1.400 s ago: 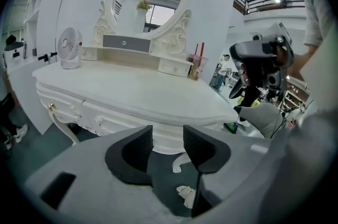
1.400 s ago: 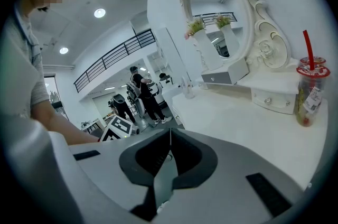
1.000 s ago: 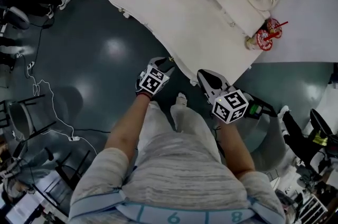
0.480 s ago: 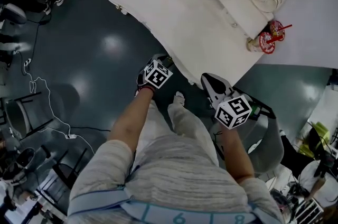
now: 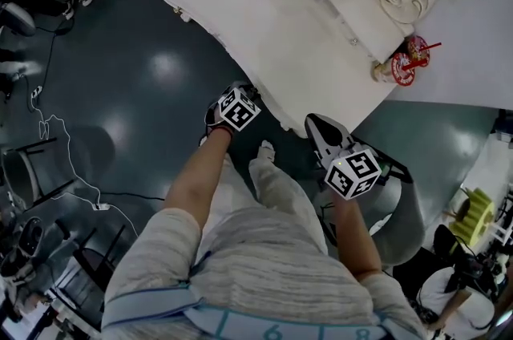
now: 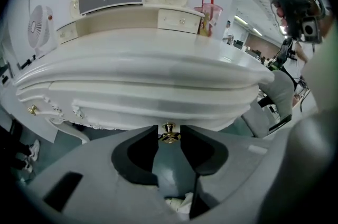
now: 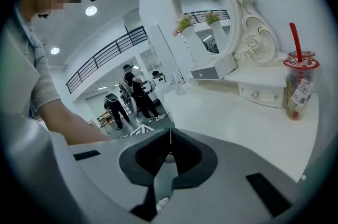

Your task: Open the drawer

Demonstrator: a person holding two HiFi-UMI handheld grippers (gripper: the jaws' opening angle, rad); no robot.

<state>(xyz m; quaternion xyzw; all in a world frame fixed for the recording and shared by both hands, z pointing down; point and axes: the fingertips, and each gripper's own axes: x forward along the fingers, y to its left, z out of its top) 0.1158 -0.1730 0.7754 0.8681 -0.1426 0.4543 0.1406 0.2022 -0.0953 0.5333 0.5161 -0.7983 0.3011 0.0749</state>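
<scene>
The step in hand is taking hold of the pull, and the drawer itself has not yet been started. The drawer front [image 6: 158,105] sits flush under the moulded edge of the white dressing table [image 5: 304,42], apparently fully shut. The left gripper [image 6: 169,139] is tucked in below that edge. Its jaws have just been closing and now stand part-way in, with the small brass knob [image 6: 169,129] right between the tips. The gap is barely wider than the knob, and the pads seem not to clamp it yet, though this close under the lip that is hard to be sure of. The right gripper [image 7: 169,136] hangs off to the side over the table's near corner, jaws pressed together and holding nothing, so it takes no part for now. The next move calls for finishing the squeeze until the knob is firmly pinched. After that comes a straight pull toward the person, level with the drawer's run, so the little knob does not slip out of the tips.
</scene>
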